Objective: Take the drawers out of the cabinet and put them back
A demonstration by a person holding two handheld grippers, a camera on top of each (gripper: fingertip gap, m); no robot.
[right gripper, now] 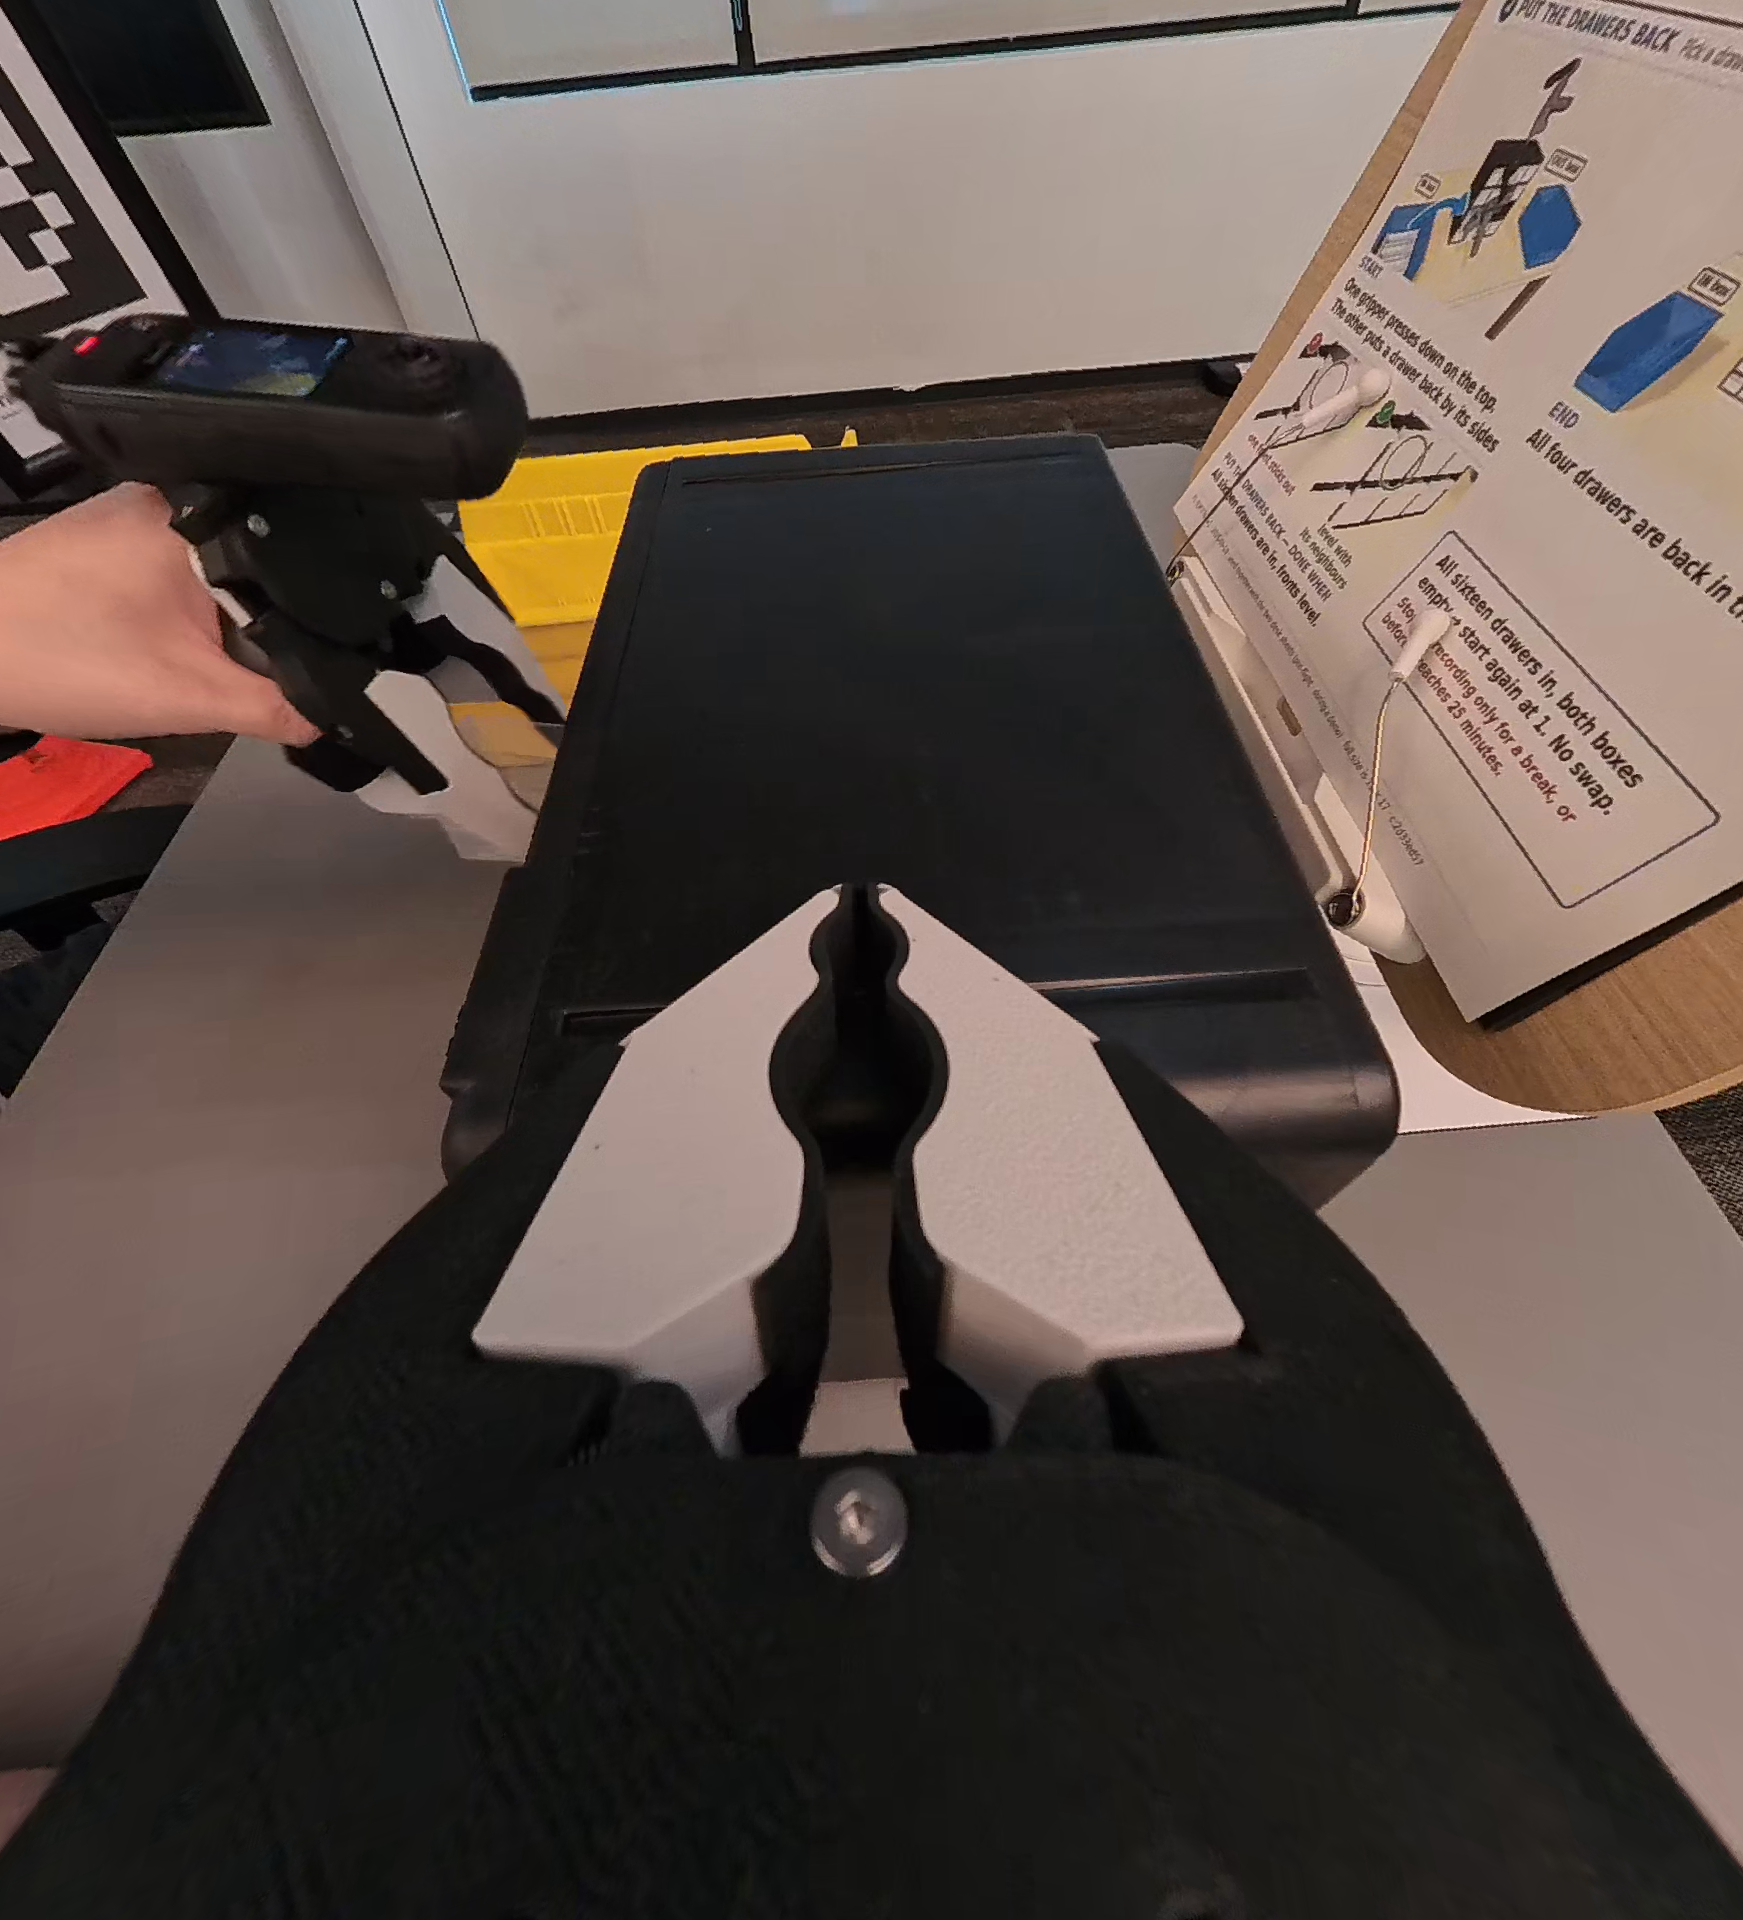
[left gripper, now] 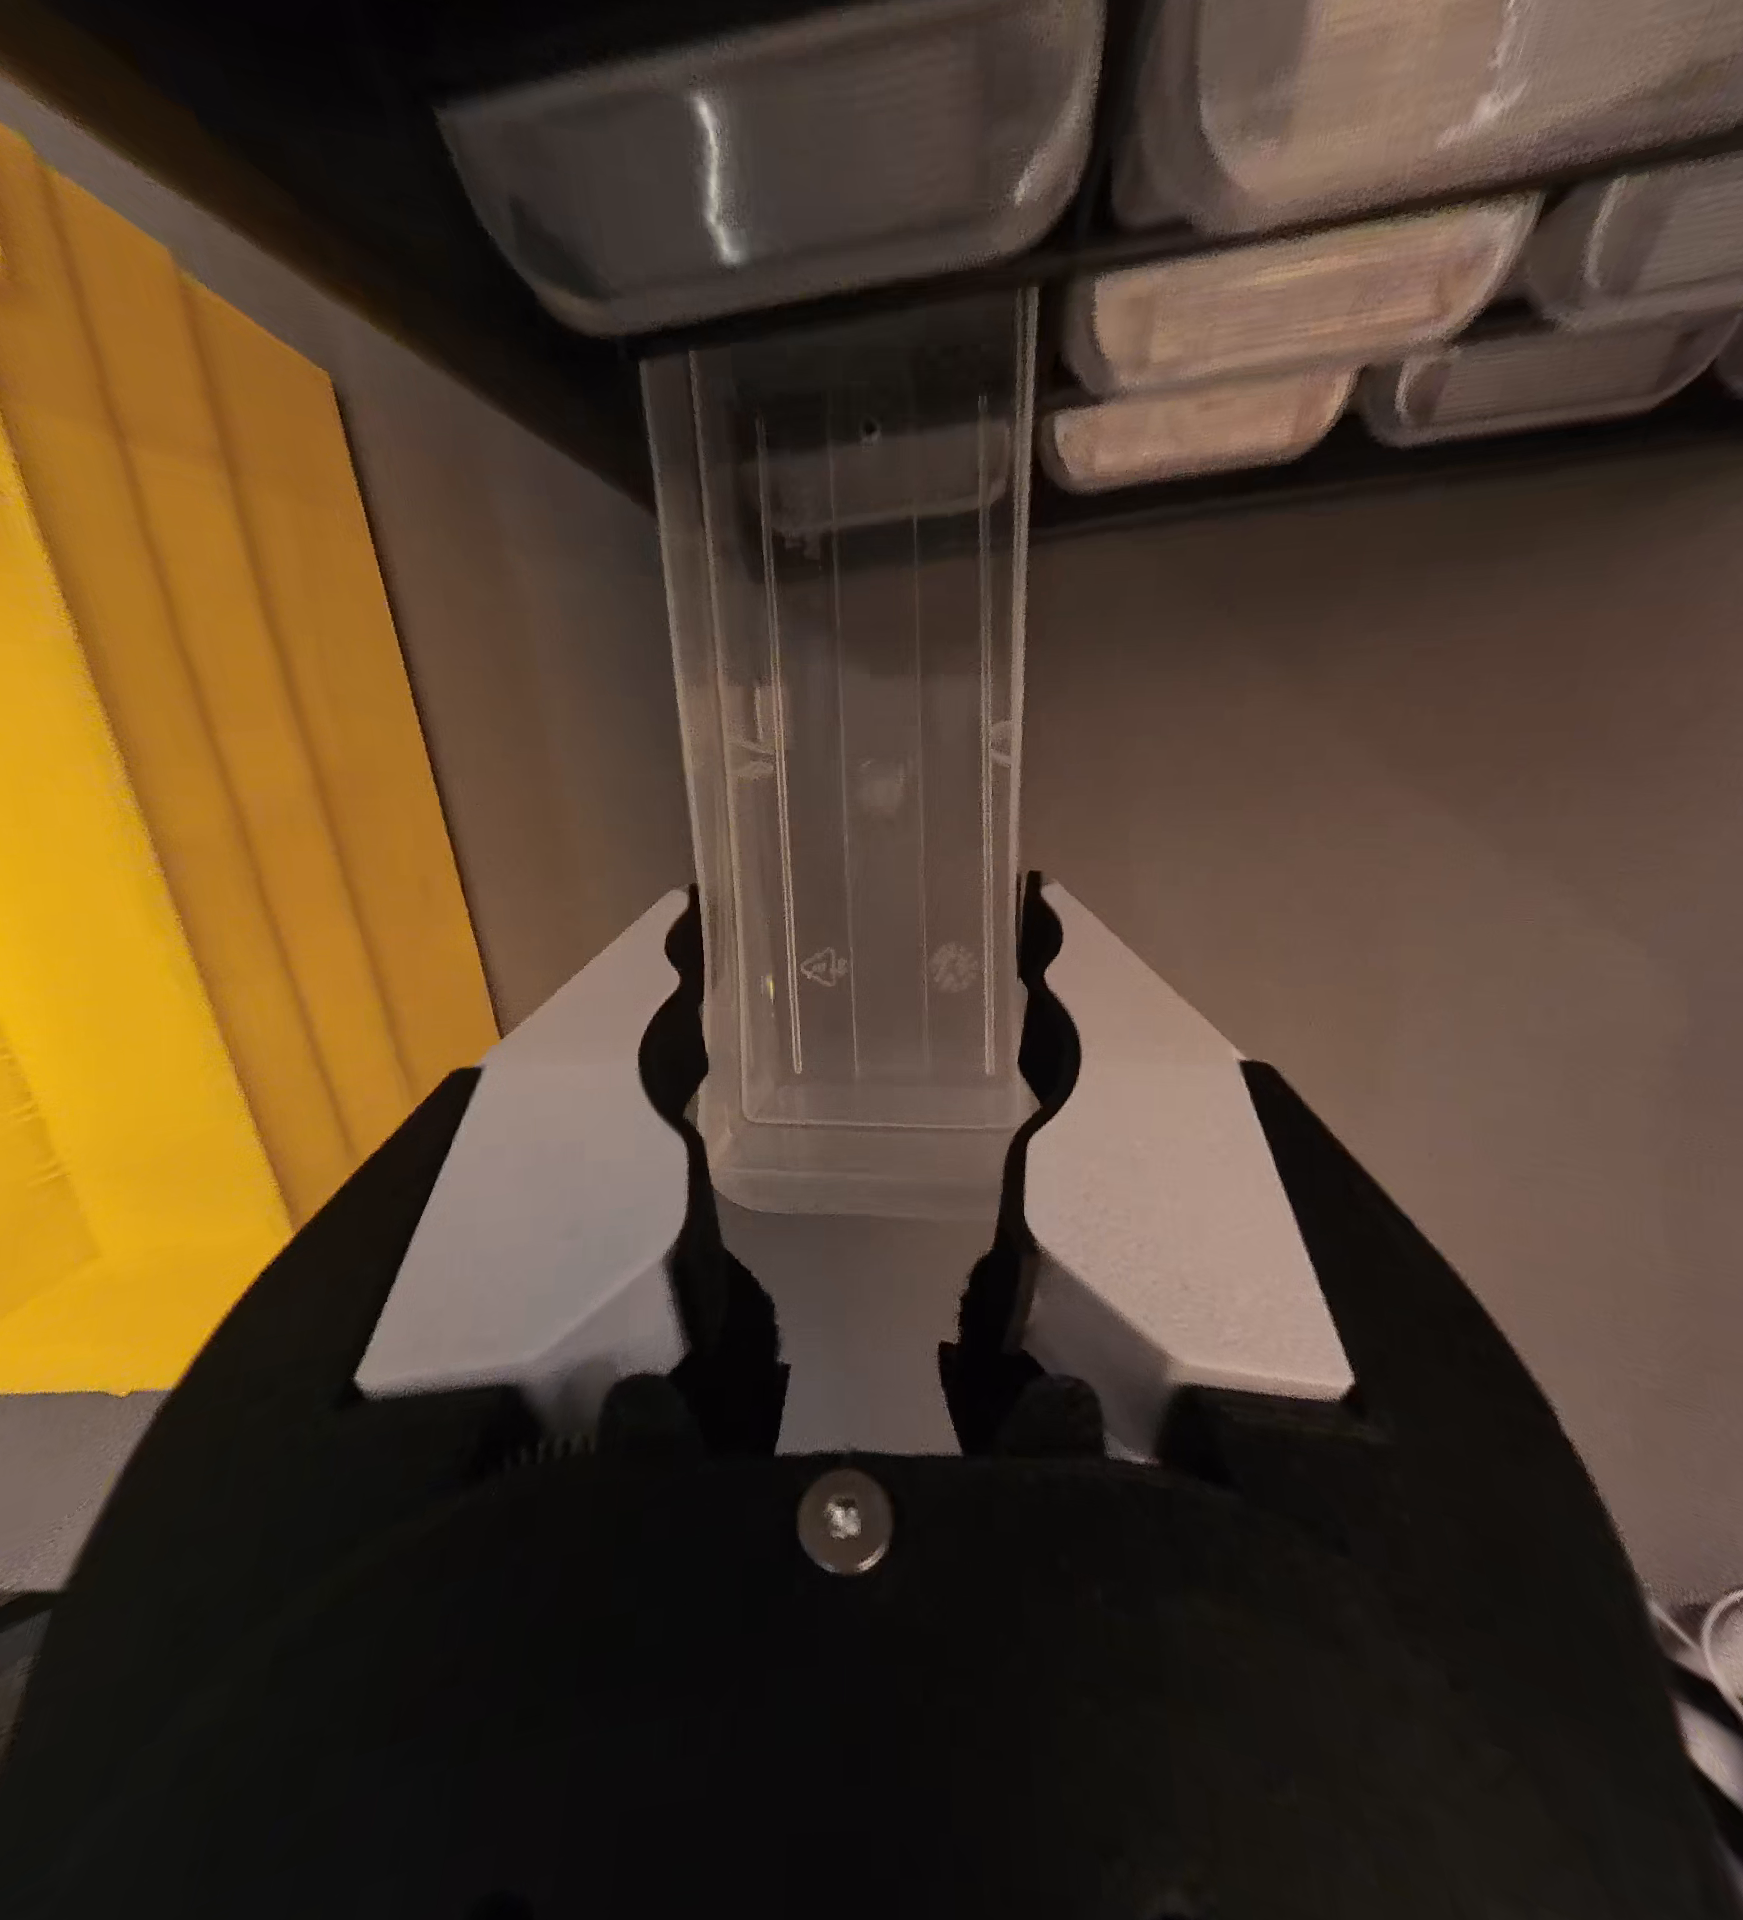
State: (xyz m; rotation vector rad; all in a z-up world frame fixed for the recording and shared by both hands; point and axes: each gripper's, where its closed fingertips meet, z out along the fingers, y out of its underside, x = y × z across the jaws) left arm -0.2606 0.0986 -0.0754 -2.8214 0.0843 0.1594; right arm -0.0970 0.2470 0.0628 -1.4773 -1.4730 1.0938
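In the left wrist view my left gripper [left gripper: 859, 914] is shut on a clear plastic drawer [left gripper: 851, 727], held by its two sides. The drawer's far end is partly inside a slot of the black cabinet [left gripper: 451, 260], below another clear drawer [left gripper: 773, 156]. Several more drawers [left gripper: 1293, 301] sit in their slots to the right. In the right wrist view my right gripper [right gripper: 859, 896] is shut and empty, with its tips over the cabinet's flat black top [right gripper: 908, 727]. The left gripper [right gripper: 451, 748] shows there too, held by a hand at the cabinet's left face.
A yellow bin [left gripper: 98, 779] stands left of the cabinet and shows behind it in the right wrist view [right gripper: 555, 540]. An instruction board [right gripper: 1573, 468] leans on a wooden table at the right. The cabinet stands on a grey tabletop [right gripper: 223, 1091]. An orange item [right gripper: 36, 784] lies far left. The left gripper's tips are roughly 25 cm from the right gripper's.
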